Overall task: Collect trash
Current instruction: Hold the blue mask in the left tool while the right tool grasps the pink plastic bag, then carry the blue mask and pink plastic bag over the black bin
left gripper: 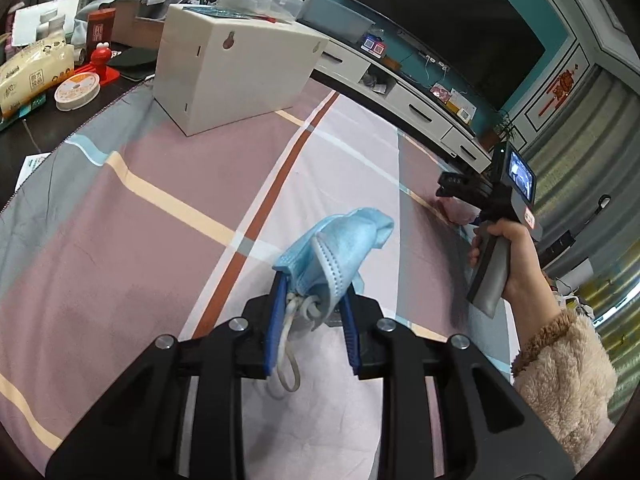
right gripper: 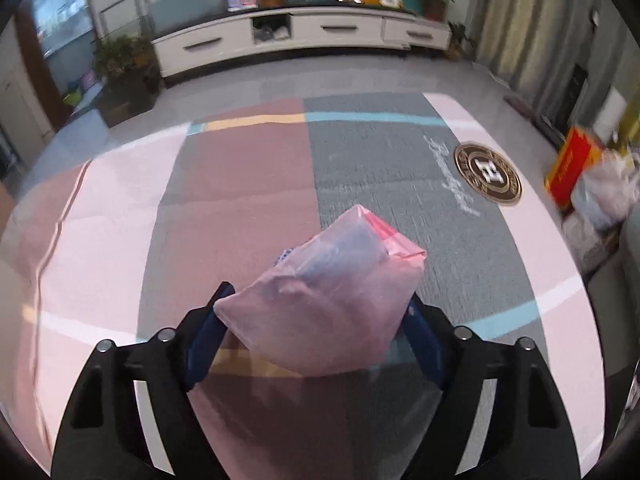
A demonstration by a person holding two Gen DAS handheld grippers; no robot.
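striped cloth table (left gripper: pixel 160 208), left tool (left gripper: pixel 312 300) pinching crumpled blue mask (left gripper: pixel 340 248), right tool (right gripper: pixel 316 316) clamping translucent pink bag (right gripper: pixel 332 304)

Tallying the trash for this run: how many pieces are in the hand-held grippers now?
2. A blue face mask is clamped in the left hand-held gripper; a pink plastic bag sits between the right hand-held gripper's fingers. More may lie out of view.

Left wrist view: sits behind its own fingers, looks steeply down and forward, close over the striped cloth (left gripper: pixel 160 216); TV cabinet (left gripper: pixel 400 92) runs across upper right. Right wrist view: same close, downward look; cabinet (right gripper: pixel 304 32) along the top edge. Both share the cloth (right gripper: pixel 240 184) and cabinet. Left view catches the right gripper (left gripper: pixel 452 184) at right edge.
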